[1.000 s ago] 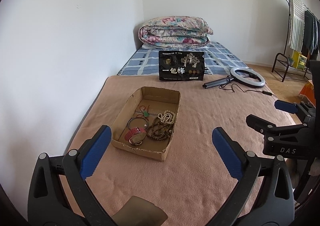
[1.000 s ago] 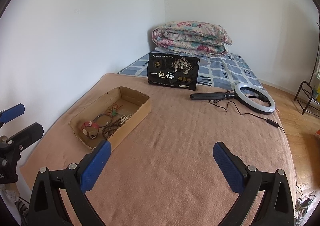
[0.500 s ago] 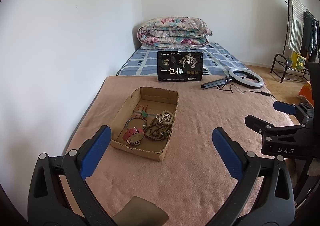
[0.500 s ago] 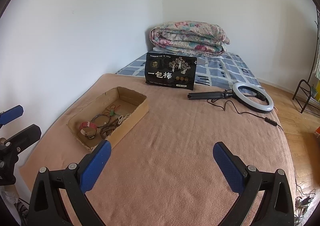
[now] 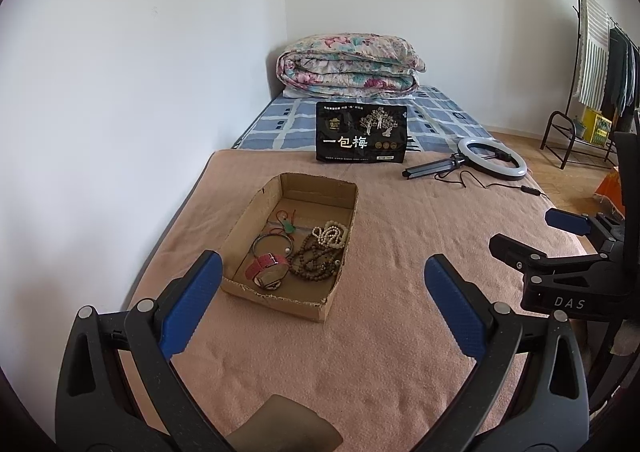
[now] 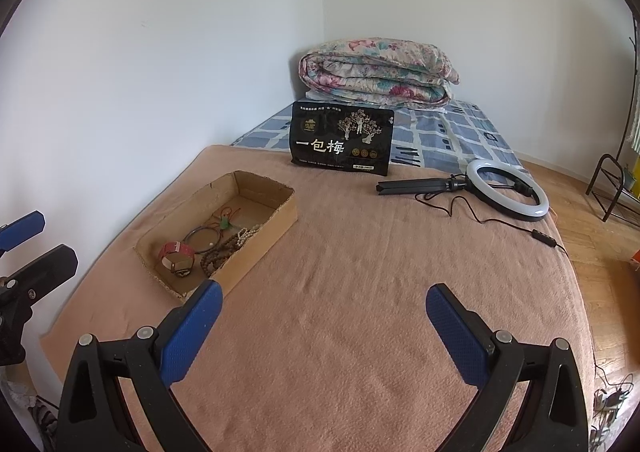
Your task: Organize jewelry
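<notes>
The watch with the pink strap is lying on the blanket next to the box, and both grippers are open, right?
Not quite. The watch lies inside the box, beside the brown beads, as the left wrist view shows. Both the left gripper and right gripper are open.

A cardboard box (image 5: 256,236) is set on the blanket (image 5: 400,236); a watch (image 5: 267,268), bangle (image 5: 272,243) and beads (image 5: 316,258) are held inside. Behind it a packet (image 5: 361,133) is propped, with a ring light (image 5: 491,156) laid to the right.
</notes>
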A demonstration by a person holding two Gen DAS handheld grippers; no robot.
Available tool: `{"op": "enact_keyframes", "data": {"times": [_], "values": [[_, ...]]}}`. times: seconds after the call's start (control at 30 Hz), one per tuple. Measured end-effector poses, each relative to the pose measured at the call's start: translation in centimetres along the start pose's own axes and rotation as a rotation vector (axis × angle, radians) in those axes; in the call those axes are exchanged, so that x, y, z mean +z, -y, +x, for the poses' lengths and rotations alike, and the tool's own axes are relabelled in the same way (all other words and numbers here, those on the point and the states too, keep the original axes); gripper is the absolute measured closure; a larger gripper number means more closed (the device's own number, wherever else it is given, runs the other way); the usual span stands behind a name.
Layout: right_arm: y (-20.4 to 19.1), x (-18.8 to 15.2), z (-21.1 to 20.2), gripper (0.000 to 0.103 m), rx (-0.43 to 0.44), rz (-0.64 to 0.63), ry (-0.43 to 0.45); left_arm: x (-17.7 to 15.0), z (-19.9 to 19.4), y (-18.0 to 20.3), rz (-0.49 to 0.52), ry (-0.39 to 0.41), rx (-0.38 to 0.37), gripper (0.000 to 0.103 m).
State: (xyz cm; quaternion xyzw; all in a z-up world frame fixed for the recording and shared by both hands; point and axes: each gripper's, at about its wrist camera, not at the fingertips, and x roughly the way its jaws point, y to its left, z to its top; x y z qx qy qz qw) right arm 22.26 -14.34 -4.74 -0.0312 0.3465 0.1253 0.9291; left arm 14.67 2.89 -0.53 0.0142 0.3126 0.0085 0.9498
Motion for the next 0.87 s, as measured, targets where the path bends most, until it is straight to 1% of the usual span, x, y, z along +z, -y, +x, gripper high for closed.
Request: {"op": "enact_keyframes", "data": {"times": [0.87], "values": [[-0.32,-0.15,0.13,0.0,0.003,-0.001,-0.01,0.25,-0.23,-0.16,0.0,0.004,0.009,0.0]]}}
